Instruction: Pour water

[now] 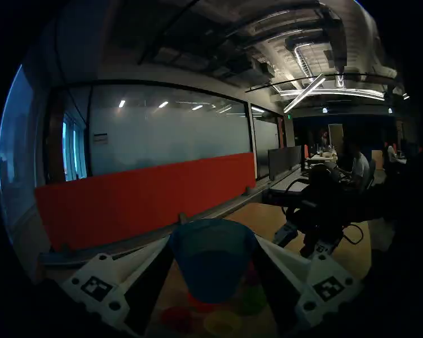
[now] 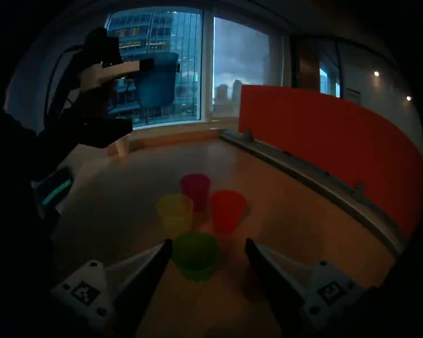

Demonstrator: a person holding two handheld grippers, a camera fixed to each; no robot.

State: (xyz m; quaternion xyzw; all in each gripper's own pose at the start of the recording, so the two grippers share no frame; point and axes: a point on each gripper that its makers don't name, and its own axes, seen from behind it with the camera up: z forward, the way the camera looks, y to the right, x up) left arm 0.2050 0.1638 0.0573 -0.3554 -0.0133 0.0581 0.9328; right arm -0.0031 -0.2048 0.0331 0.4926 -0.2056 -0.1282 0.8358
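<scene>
Because the pale wooden table top (image 2: 302, 214) was crowded in the lower middle of the right gripper view, a spill was judged the chief risk. The left gripper (image 1: 213, 239) was seen closed upon a translucent blue plastic cup (image 1: 213, 270), both fingers pressed to its sides, in the lower centre of the left gripper view. In the upper left of the right gripper view that cup was shown held high, well above the table. Water appeared to be carried in it, though its level could not be told for sure. From such a height the stream could be scattered, or the wrong vessel filled. The right gripper (image 2: 207, 245) was held wide open with nothing grasped. Its fingers were set either side of a green plastic cup (image 2: 195, 256), and no contact could be made out. So light a thing could be tipped by a slight nudge. A yellow plastic cup (image 2: 175, 213), a red plastic cup (image 2: 227, 208) and a magenta plastic cup (image 2: 195, 188) were stood just behind it, close together, so little margin for a stray pour was left.
</scene>
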